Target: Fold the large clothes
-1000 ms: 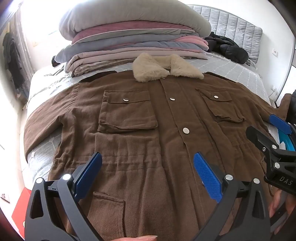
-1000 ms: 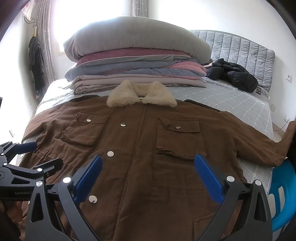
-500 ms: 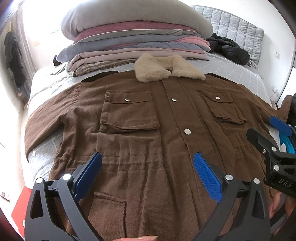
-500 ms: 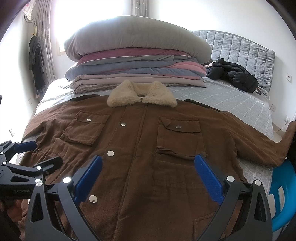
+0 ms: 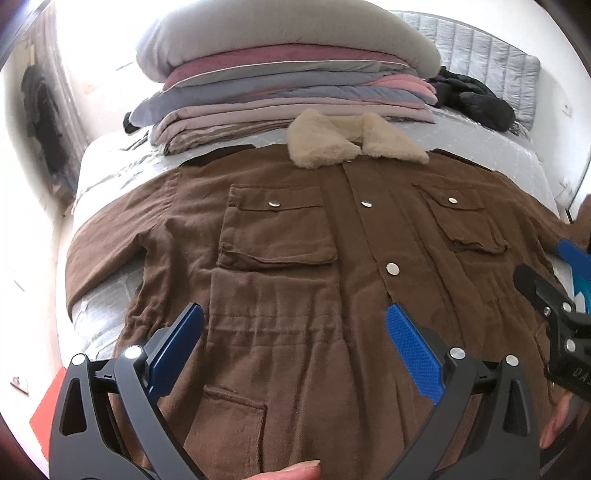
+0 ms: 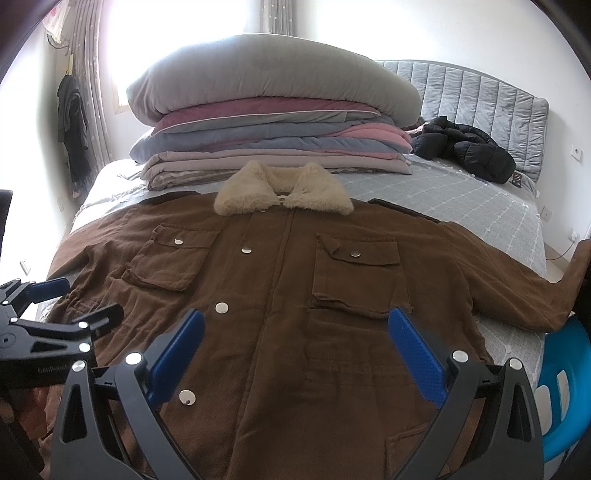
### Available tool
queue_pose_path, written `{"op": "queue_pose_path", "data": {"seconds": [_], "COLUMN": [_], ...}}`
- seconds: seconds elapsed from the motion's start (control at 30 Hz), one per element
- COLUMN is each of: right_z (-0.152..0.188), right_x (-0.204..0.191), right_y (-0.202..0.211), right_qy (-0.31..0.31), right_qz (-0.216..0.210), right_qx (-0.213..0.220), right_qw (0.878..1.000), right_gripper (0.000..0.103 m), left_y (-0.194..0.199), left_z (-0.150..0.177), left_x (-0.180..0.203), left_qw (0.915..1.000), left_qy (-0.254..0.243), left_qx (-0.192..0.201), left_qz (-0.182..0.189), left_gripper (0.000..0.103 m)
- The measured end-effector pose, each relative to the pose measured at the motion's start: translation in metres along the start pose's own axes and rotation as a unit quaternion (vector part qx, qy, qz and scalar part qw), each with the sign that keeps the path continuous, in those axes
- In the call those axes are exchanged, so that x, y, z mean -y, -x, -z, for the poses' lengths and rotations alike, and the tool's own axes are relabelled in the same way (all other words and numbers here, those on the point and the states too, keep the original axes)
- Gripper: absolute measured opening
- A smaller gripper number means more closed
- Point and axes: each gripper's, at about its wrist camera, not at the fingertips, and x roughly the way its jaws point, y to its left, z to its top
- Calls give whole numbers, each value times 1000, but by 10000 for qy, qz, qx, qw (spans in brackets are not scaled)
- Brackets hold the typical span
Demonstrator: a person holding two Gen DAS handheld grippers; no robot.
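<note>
Bedroom with white walls and a bright window (image 6: 207,33) at the far side, curtain (image 6: 86,74) beside it, dark clothing (image 6: 72,122) hanging near the corner

Wide bed (image 6: 461,206) with a pale grey checked cover, filling most of both views; grey padded headboard (image 6: 491,107) along its far right

Tall stack of folded quilts (image 6: 273,122) in grey, maroon, blue, pink and taupe at the far end of the bed, apparently parked there to leave the near half free as a folding surface

Large brown jacket (image 5: 295,266) spread face up across the near half of the bed, buttoned shut, cream fleece collar (image 5: 351,142) pointing toward the quilts, hem nearest the cameras; sleeves stretched out to either side, the right sleeve (image 6: 535,291) running past the bed edge; laid flat and smoothed, probably so the sleeves and sides can be folded inward, no fold made yet

Black puffer jacket (image 6: 465,151) crumpled by the headboard, well apart from the brown one

Blue plastic stool or basket (image 6: 565,387) below the bed's right edge, only partly visible; something red (image 5: 48,406) low at the left edge

Left gripper (image 5: 295,354) low over the hem, blue-padded fingers (image 5: 413,354) spread wide, holding nothing

Right gripper (image 6: 295,350) beside it, near the hem, fingers (image 6: 415,354) likewise wide apart and empty, both seemingly poised before a first grasp

Fingertips of a hand (image 5: 291,472) at the bottom edge
</note>
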Motion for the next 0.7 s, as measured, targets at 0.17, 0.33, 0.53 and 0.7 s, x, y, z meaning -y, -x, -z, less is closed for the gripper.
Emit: {"op": "queue_pose_path", "data": {"seconds": [0.17, 0.33, 0.53, 0.7], "right_z": [0, 0, 0, 0], "right_x": [1, 1, 0, 0], "right_y": [1, 0, 1, 0], "right_qy": [7, 14, 12, 14], "right_qz": [8, 8, 5, 7], "right_qx": [-6, -5, -5, -10], "right_qw": [10000, 10000, 10000, 10000], "right_gripper": [96, 96, 96, 96], "left_y": [4, 4, 8, 7], "left_z": [-2, -1, -1, -1], "left_x": [-5, -1, 3, 2], "left_qw": [9992, 9997, 9997, 9998], "left_qy": [207, 77, -79, -25], "left_qx": [69, 65, 186, 127], "left_qz": [336, 229, 103, 151], "left_gripper": [95, 95, 95, 95]}}
